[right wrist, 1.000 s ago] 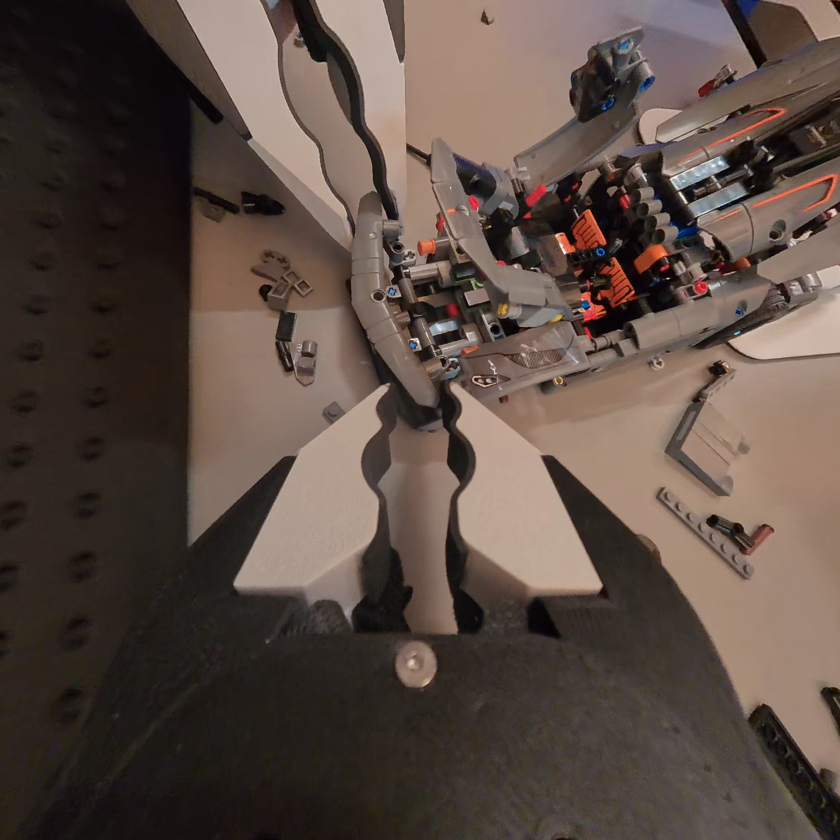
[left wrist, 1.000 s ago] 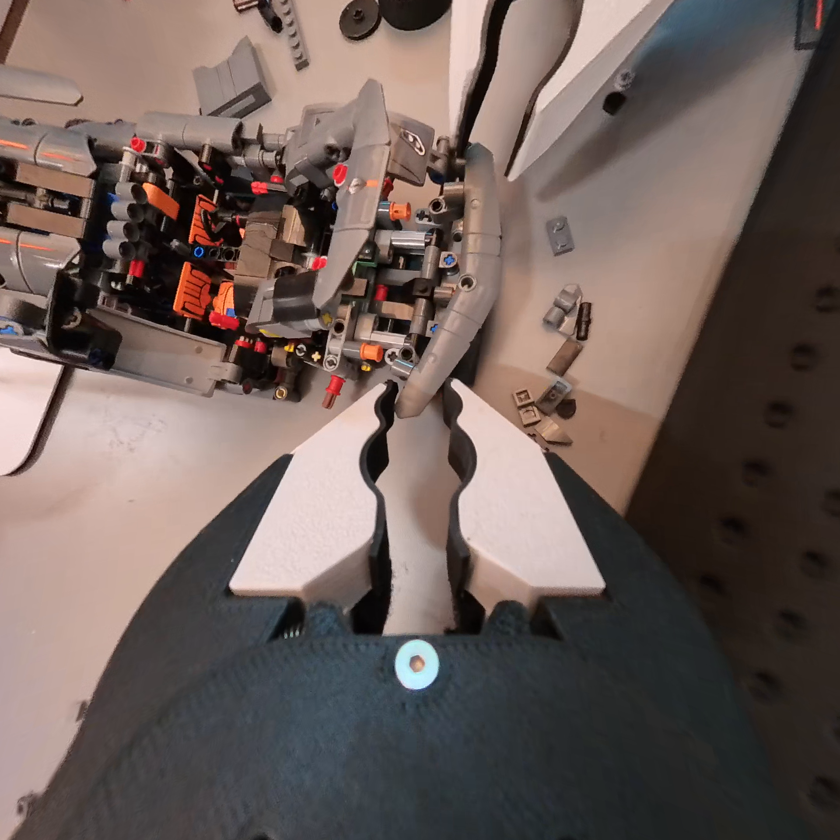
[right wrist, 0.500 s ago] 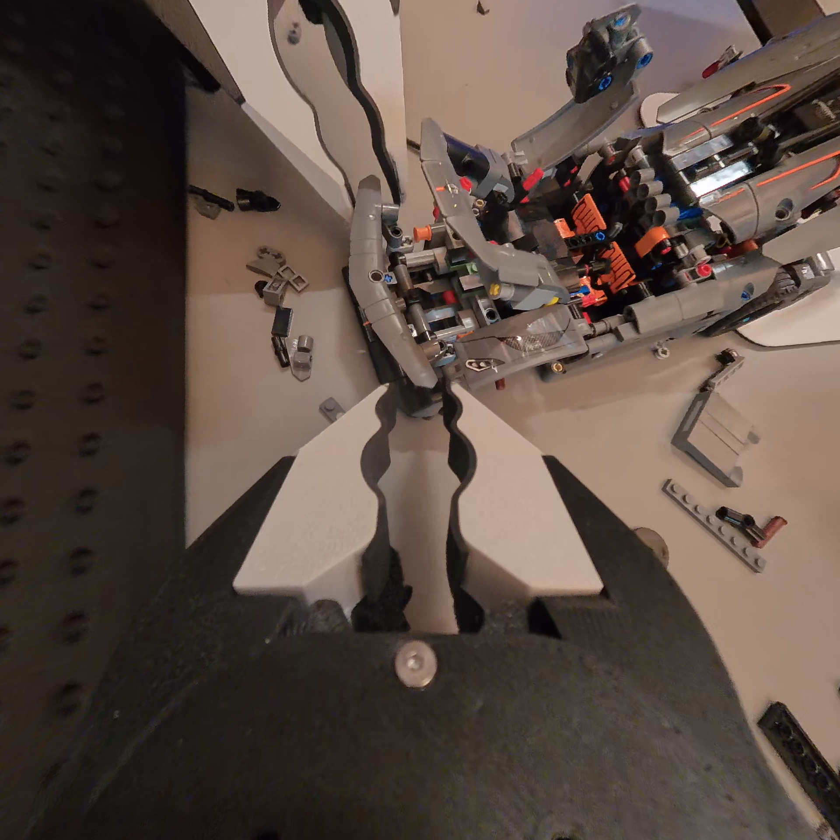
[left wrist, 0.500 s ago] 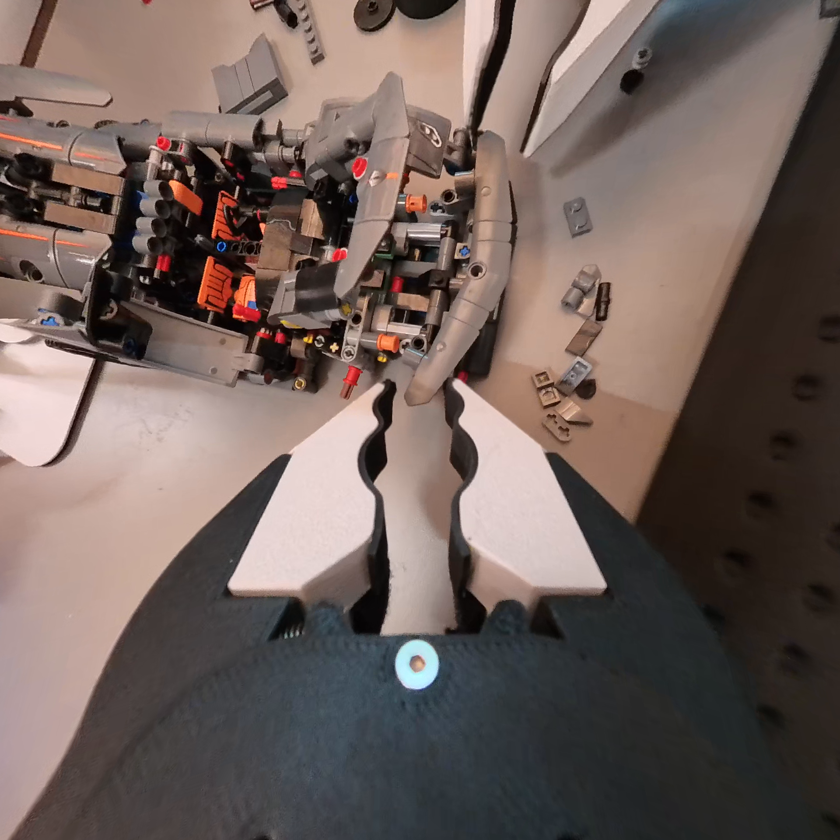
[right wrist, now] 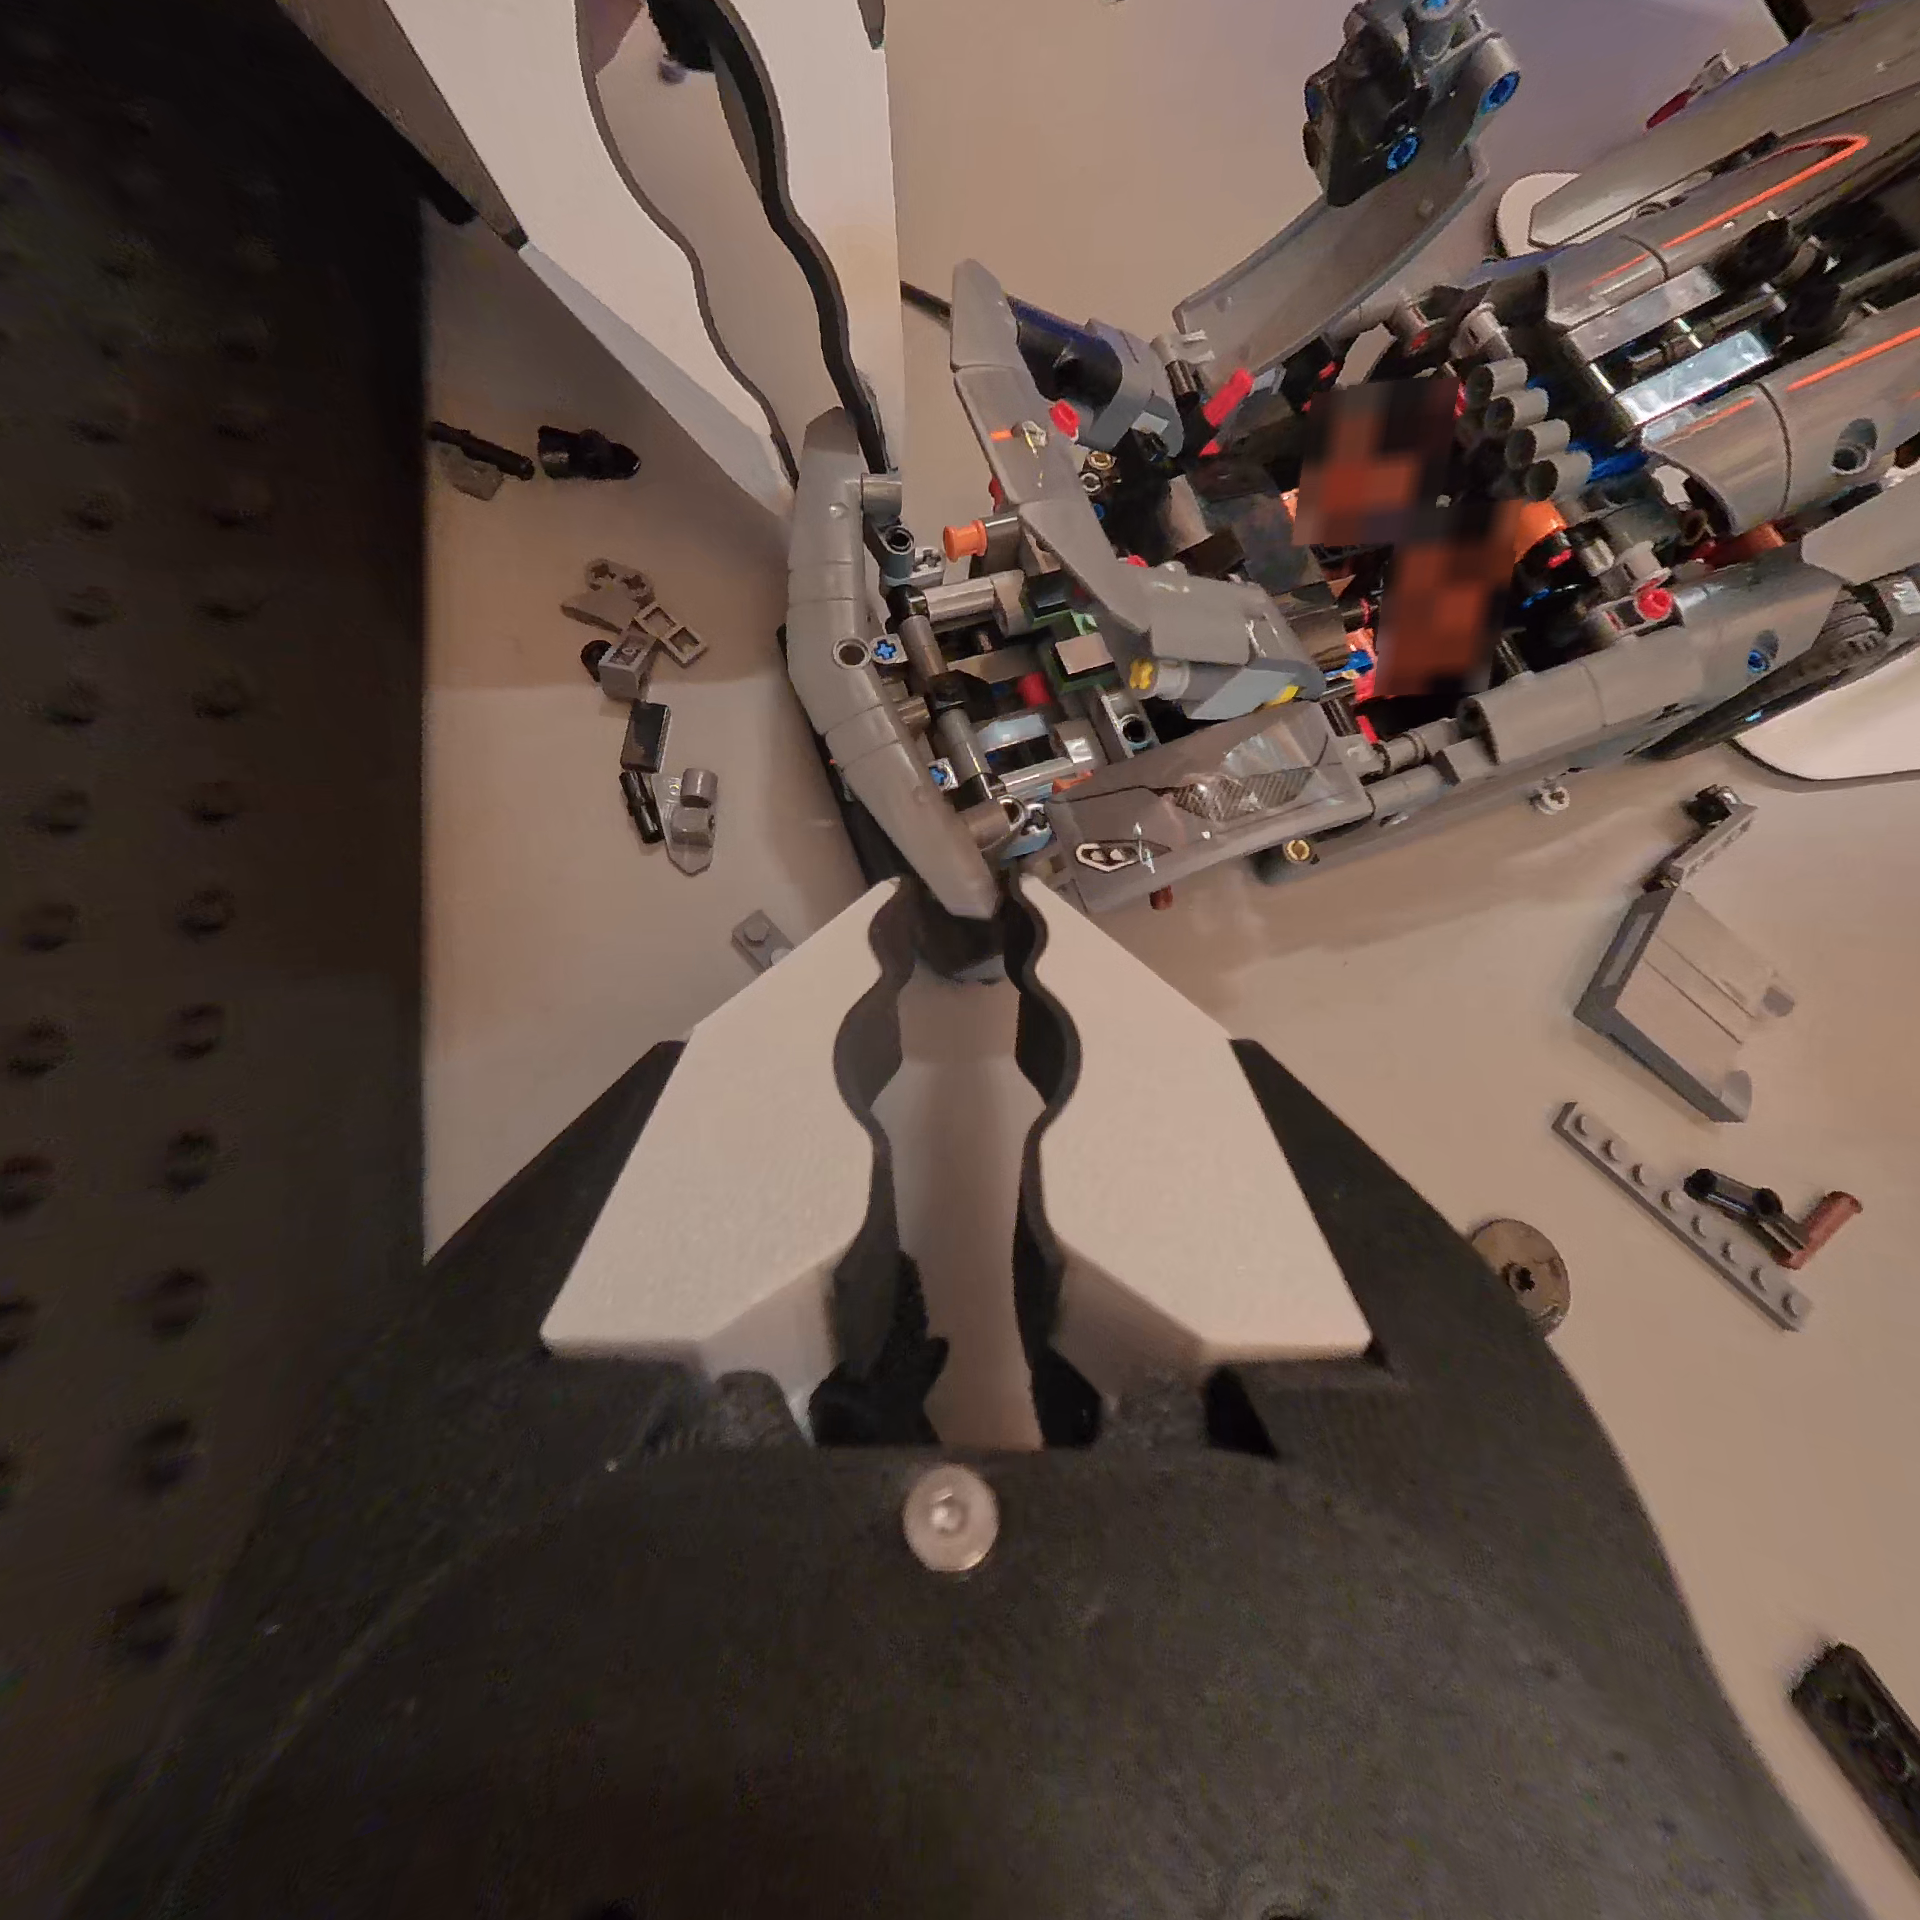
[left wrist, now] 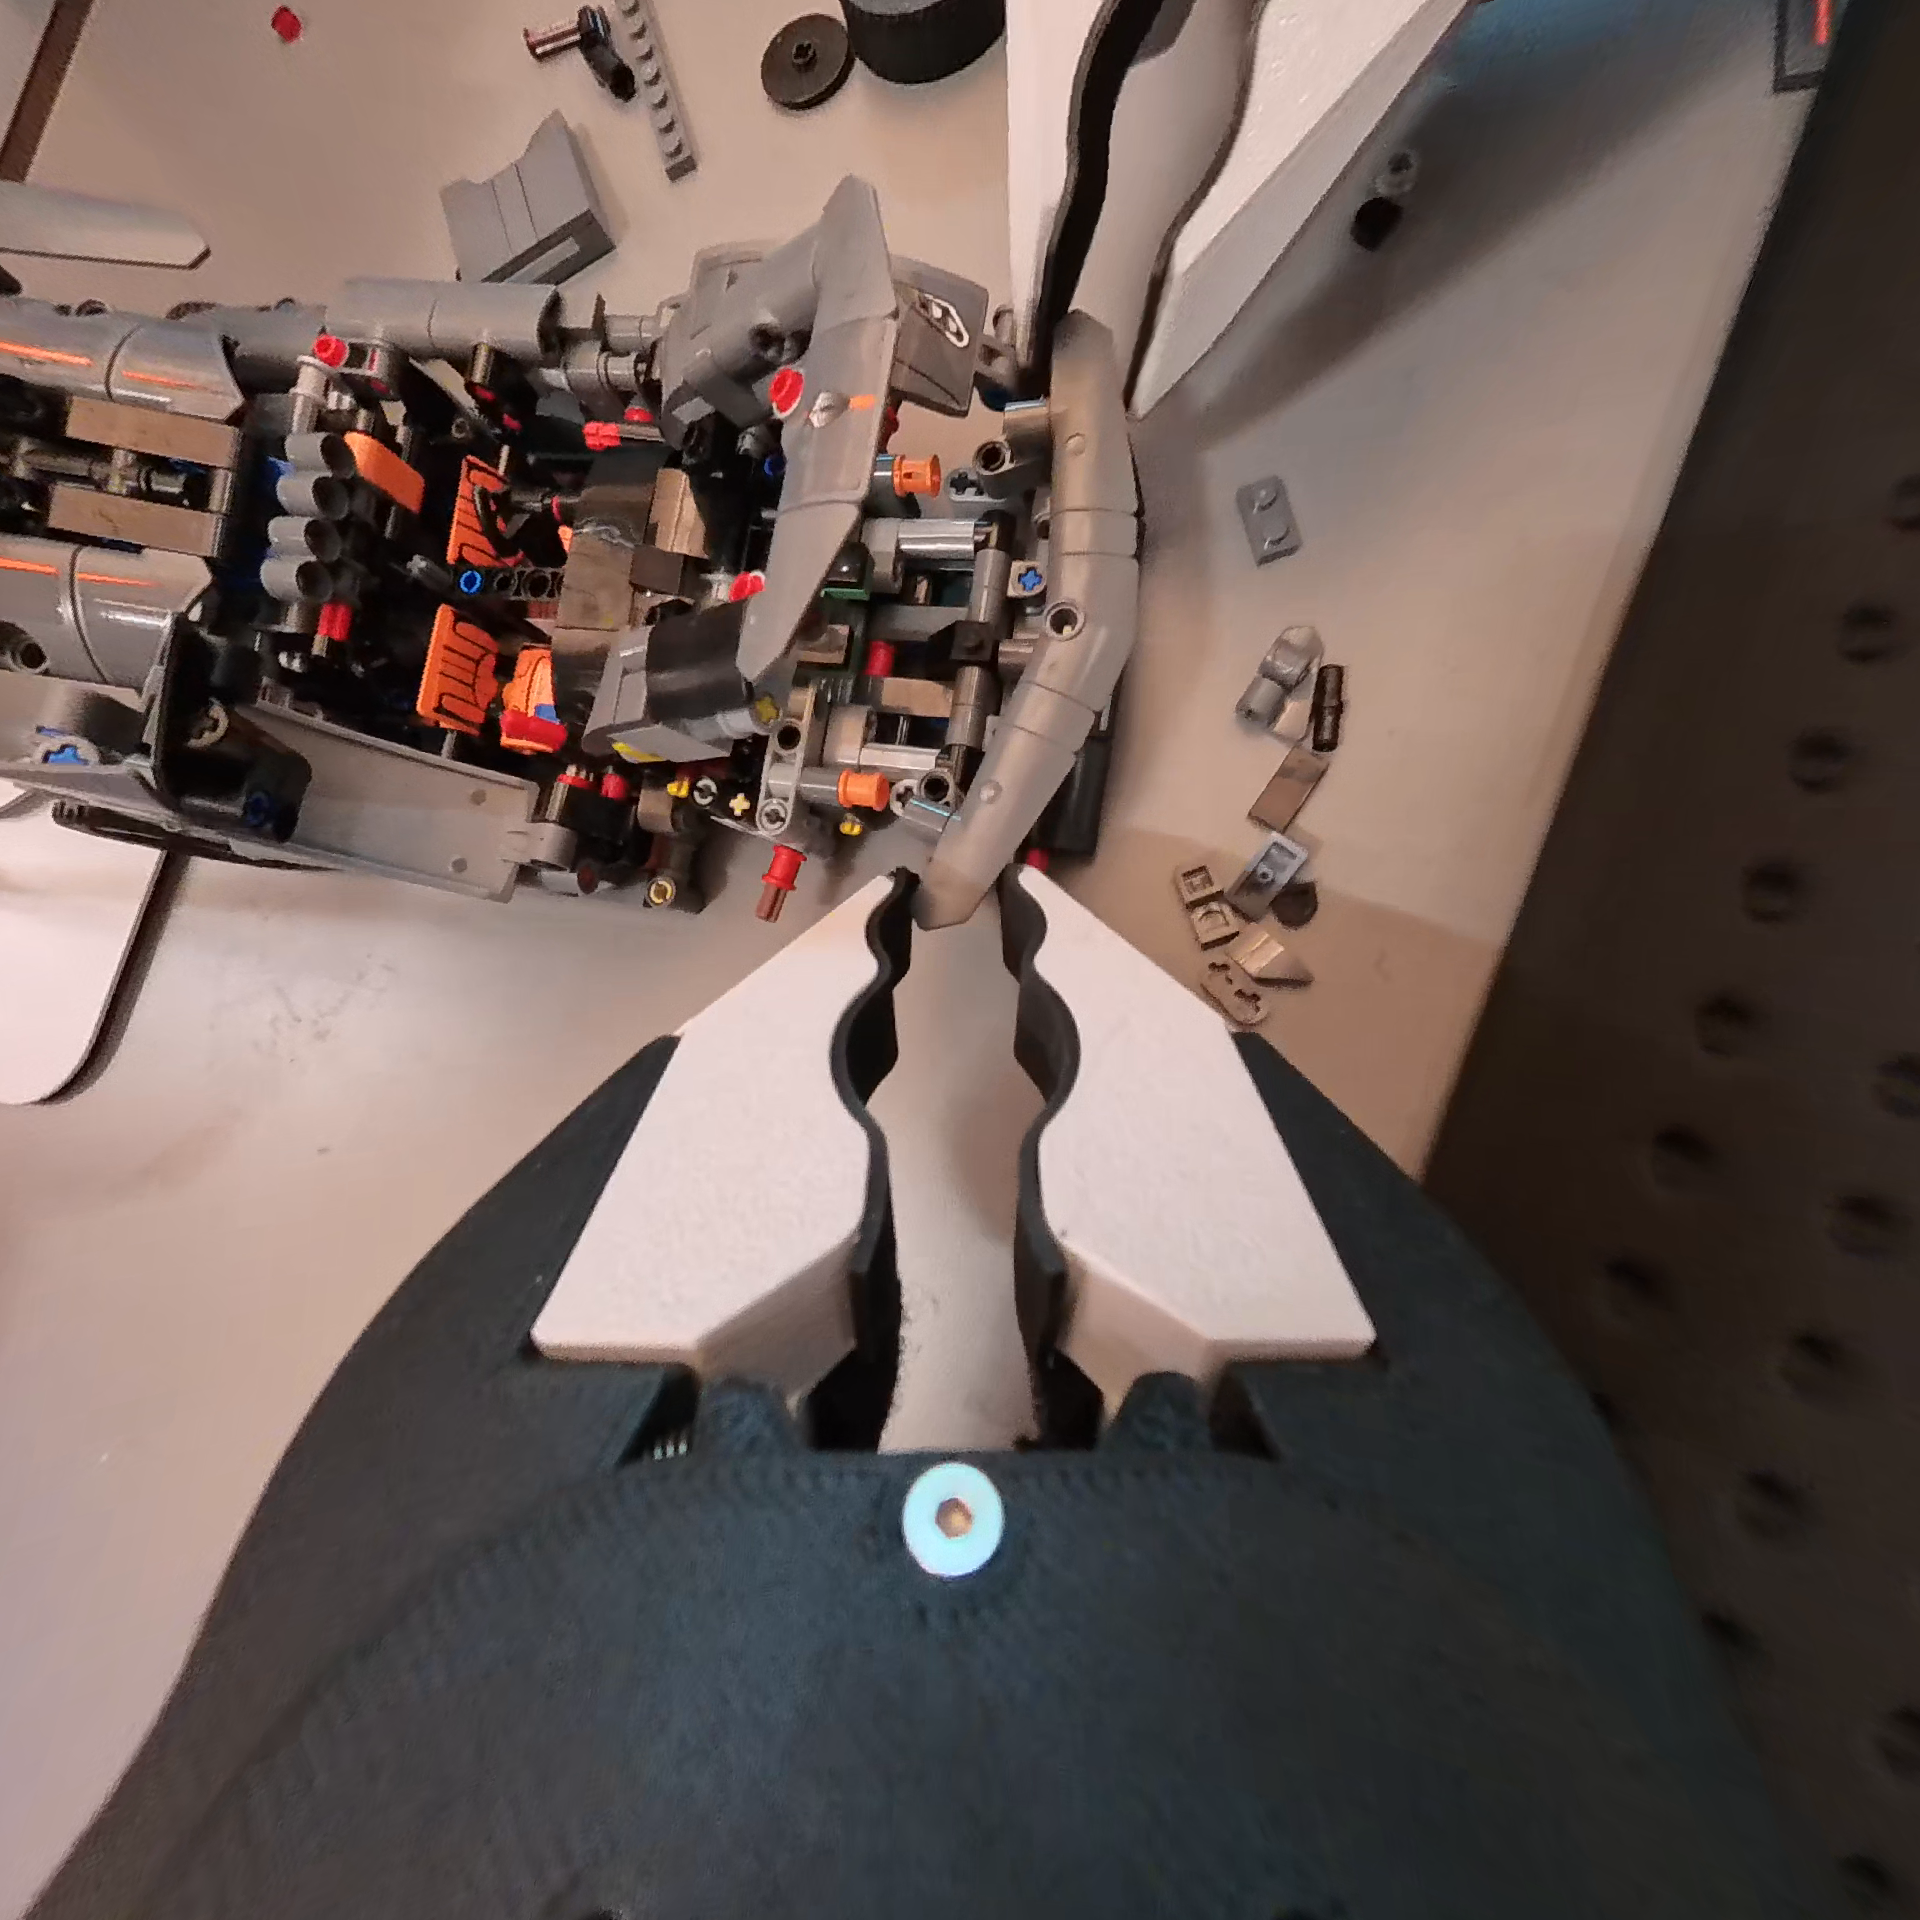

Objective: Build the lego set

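Note:
A grey, black and orange lego car model (left wrist: 623,582) lies on the pale table (left wrist: 260,1143); it also shows in the right wrist view (right wrist: 1247,665). A grey curved panel (left wrist: 1081,561) runs across its end, also seen in the right wrist view (right wrist: 831,644). My left gripper (left wrist: 956,899) is shut on the panel's near tip. My right gripper (right wrist: 961,904) is shut on the panel's other tip. Each gripper shows in the other's view, coming in from the top: the right (left wrist: 1081,343) and the left (right wrist: 831,436).
Small loose grey pieces (left wrist: 1268,831) lie beside the panel, also seen in the right wrist view (right wrist: 655,686). A long grey plate (right wrist: 1673,1216), a windscreen piece (right wrist: 1683,997), a grey wedge (left wrist: 525,208) and a black wheel (left wrist: 914,42) lie around. A dark perforated board (left wrist: 1714,935) borders the table.
Both grippers keep their hold on the panel's two ends. The model and the views shift only slightly.

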Available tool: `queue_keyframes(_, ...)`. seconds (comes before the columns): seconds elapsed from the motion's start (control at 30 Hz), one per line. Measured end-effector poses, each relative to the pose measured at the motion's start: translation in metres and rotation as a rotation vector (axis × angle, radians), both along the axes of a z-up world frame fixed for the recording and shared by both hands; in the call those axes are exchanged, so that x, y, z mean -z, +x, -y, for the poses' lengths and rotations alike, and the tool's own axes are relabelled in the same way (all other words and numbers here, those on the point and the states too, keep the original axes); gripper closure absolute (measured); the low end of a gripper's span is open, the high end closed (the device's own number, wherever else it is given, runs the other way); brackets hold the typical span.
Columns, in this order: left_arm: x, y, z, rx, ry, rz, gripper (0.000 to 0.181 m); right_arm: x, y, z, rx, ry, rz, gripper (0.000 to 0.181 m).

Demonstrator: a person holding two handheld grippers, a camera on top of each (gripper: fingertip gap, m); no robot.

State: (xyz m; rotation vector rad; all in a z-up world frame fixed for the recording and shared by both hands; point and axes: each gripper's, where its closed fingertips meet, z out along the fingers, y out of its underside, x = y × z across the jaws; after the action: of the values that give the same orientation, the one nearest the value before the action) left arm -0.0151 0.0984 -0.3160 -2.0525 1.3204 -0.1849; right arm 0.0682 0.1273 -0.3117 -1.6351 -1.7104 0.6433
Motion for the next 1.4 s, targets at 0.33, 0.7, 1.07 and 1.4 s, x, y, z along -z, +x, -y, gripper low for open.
queue_keyframes(0.33,0.0,0.006,0.001,-0.039,-0.108,0.136,0.167,-0.001,-0.001,0.007,0.005,-0.08,-0.023,0.168)
queue_keyframes(0.7,0.002,0.007,0.004,-0.057,-0.201,0.199,0.168,-0.004,0.008,0.012,0.013,-0.108,-0.014,0.16)
queue_keyframes(1.07,0.004,0.007,0.006,-0.031,-0.14,0.125,0.17,0.012,0.011,0.001,0.081,-0.154,0.052,0.153)
queue_keyframes(1.4,0.006,0.011,0.008,-0.041,-0.099,0.077,0.17,0.012,0.008,-0.002,0.093,-0.152,0.039,0.16)
